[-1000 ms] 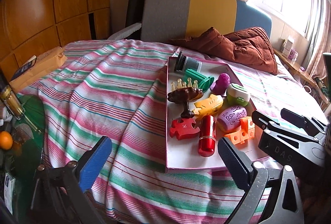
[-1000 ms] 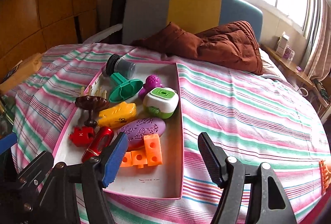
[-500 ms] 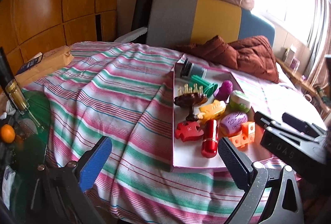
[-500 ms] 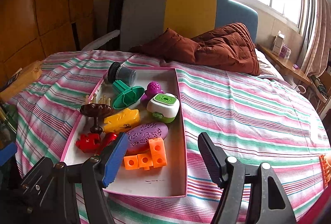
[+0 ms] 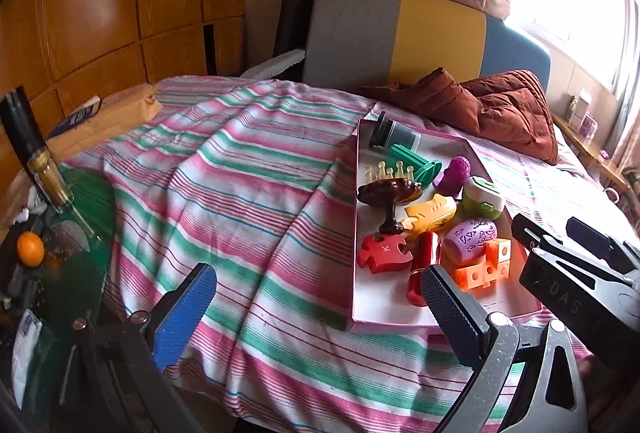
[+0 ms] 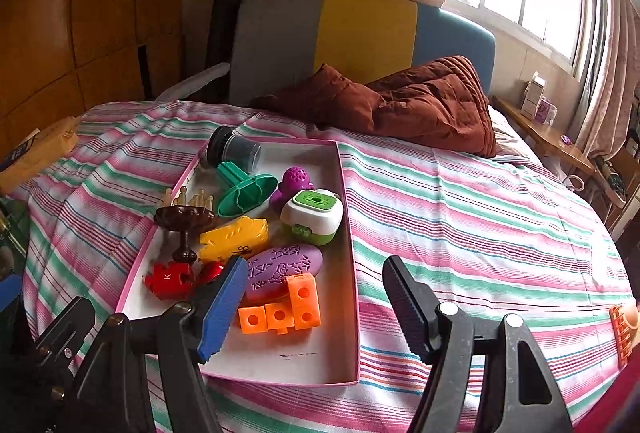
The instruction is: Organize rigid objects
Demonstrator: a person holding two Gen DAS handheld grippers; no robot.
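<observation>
Now both grippers hang above the near edge of the bed [image 6: 500, 217], holding nothing. The left gripper [image 5: 316, 301] has its fingers spread wide over the striped sheet, left of the tray [image 5: 362, 297]. The right gripper [image 6: 312, 297] is spread too, over the tray's near right corner. Inside the tray lie, from far to near, a dark jar [image 6: 234, 151], green stamp [image 6: 244, 189], purple toy [image 6: 294, 183], white-green box [image 6: 314, 215], brown stand [image 6: 185, 223], yellow block [image 6: 234, 239], purple oval [image 6: 282, 267], red puzzle piece [image 6: 168, 279], red tube [image 5: 424, 265] and orange cubes [image 6: 282, 307]. A brown quilt [image 6: 424, 109] is heaped at the far end.
</observation>
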